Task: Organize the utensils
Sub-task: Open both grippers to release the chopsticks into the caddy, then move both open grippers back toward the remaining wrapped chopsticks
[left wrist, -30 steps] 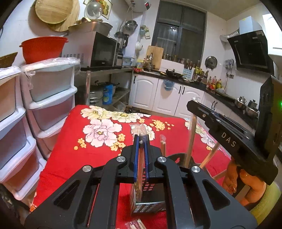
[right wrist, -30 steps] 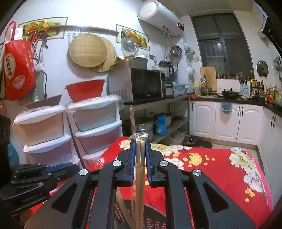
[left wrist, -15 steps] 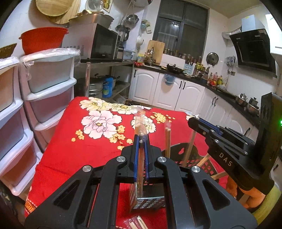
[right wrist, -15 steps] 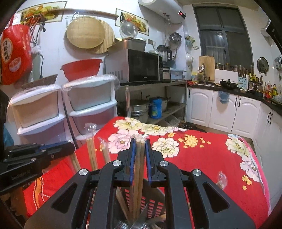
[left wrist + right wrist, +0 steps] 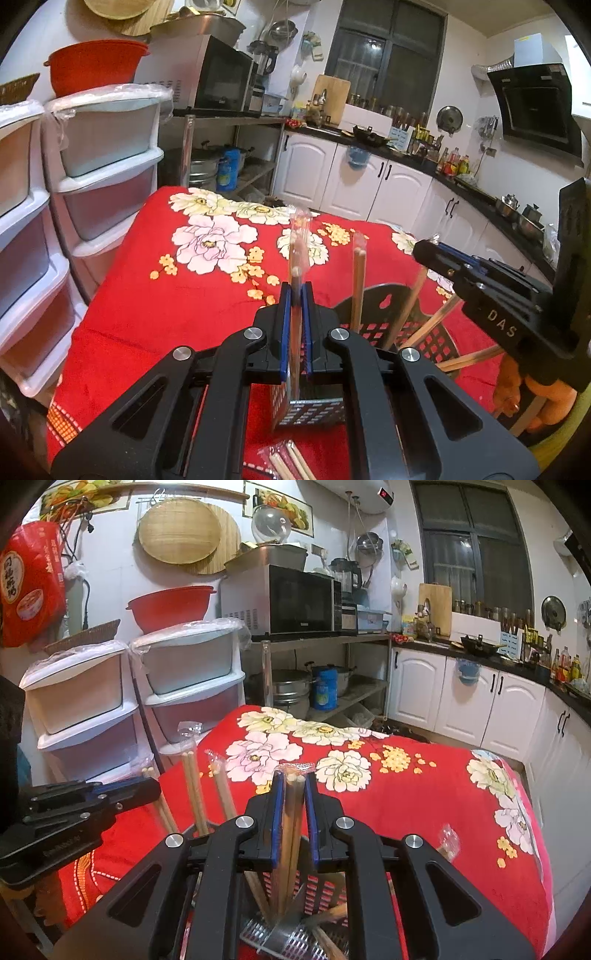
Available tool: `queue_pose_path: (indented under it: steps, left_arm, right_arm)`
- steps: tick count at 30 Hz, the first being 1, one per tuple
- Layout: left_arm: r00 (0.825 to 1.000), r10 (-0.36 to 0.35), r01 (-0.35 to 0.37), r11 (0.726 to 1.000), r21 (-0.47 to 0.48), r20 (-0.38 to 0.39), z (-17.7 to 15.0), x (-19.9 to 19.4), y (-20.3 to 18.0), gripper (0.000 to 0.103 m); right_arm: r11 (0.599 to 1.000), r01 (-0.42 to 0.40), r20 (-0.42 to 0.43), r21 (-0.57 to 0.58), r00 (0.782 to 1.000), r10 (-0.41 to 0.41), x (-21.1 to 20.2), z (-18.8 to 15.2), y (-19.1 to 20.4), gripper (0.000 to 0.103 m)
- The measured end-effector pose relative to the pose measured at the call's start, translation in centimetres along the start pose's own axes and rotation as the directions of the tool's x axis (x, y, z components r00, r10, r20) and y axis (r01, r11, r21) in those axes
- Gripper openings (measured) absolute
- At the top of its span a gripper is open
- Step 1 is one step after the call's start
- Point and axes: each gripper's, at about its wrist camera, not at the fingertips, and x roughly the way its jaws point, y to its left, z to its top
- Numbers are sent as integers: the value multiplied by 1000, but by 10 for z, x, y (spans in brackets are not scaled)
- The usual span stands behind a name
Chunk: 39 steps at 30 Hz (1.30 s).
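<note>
— So where are the chopsticks?
— One wrapped pair (image 5: 297, 266) stands upright, pinched between the left gripper (image 5: 295, 295) pads, above the black utensil basket (image 5: 384, 314). The right gripper (image 5: 293, 786) clamps another wrapped pair (image 5: 291, 812), its lower end down inside the basket (image 5: 317, 890).
— Room to move?
— Beyond both tongs the red flowered tablecloth (image 5: 155, 306) lies open to its far edge; white drawers (image 5: 107, 162) stand left of it. Several pairs already lean in the basket, just right of the left tongs.
— Their look?
— Pale wood in clear plastic sleeves; loose ones (image 5: 286, 461) lie below the left tongs.
</note>
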Motion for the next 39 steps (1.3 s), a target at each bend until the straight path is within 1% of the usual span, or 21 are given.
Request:
queue_pose_path:
  steps: [4, 8, 9, 13, 15, 17, 21, 24, 25, 27, 29, 30, 32, 34, 39]
  left_arm:
    - [1000, 0, 0, 1000, -9, -11, -2, -3, -1, 2]
    - [1000, 0, 0, 1000, -9, -14, -3, -8, -2, 4]
    - [1000, 4, -4, 1000, -9, -15, -3, -7, -2, 7]
    - [999, 26, -26, 1000, 3, -22, -6, -13, -3, 14]
    - [999, 30, -30, 1000, 2, -19, -9, -19, -2, 19]
    - [999, 34, -34, 999, 5, -12, -11, -26, -3, 24]
    - [999, 54, -54, 998, 11, 4, -15, -39, -3, 34]
    - [998, 58, -58, 998, 13, 16, -17, -49, -2, 40]
    - [998, 58, -58, 998, 12, 16, -18, -51, -2, 43]
    - [998, 65, -65, 998, 10, 14, -21, -54, -3, 47]
    - [997, 71, -71, 997, 7, 12, -23, -56, -1, 51]
    - [997, 73, -73, 997, 5, 13, -25, -58, -1, 54]
    - [997, 79, -79, 997, 3, 16, -29, -62, -1, 55]
    - [997, 79, -78, 997, -5, 14, -33, -66, 0, 60]
    - [997, 79, -79, 997, -12, 11, -43, -72, 3, 69]
  right_arm:
    - [1000, -5, -5, 10, 1000, 5, -6, -1, -1, 13]
    - [1000, -13, -1, 5, 1000, 13, -14, -2, -1, 20]
    - [1000, -13, 3, 8, 1000, 13, -17, -2, -2, 22]
    - [1000, -25, 13, 12, 1000, 25, -27, -4, -1, 26]
    - [1000, -29, 14, 10, 999, 29, -31, -4, 0, 33]
    - [999, -34, 15, 4, 999, 33, -36, -5, 2, 36]
    - [999, -38, 25, -4, 999, 38, -48, -8, 6, 48]
    - [999, -36, 29, -7, 999, 37, -57, -12, 8, 54]
    - [999, -35, 27, -6, 999, 36, -60, -13, 8, 55]
    - [1000, -31, 29, -6, 999, 31, -65, -16, 8, 61]
    - [1000, -20, 32, -3, 999, 20, -71, -20, 7, 65]
    - [1000, -17, 33, -2, 999, 17, -74, -21, 7, 66]
    - [1000, -13, 32, -1, 999, 13, -78, -24, 7, 67]
    - [1000, -10, 31, 0, 999, 10, -82, -27, 6, 67]
    - [1000, -4, 19, -2, 1000, 4, -92, -38, 6, 70]
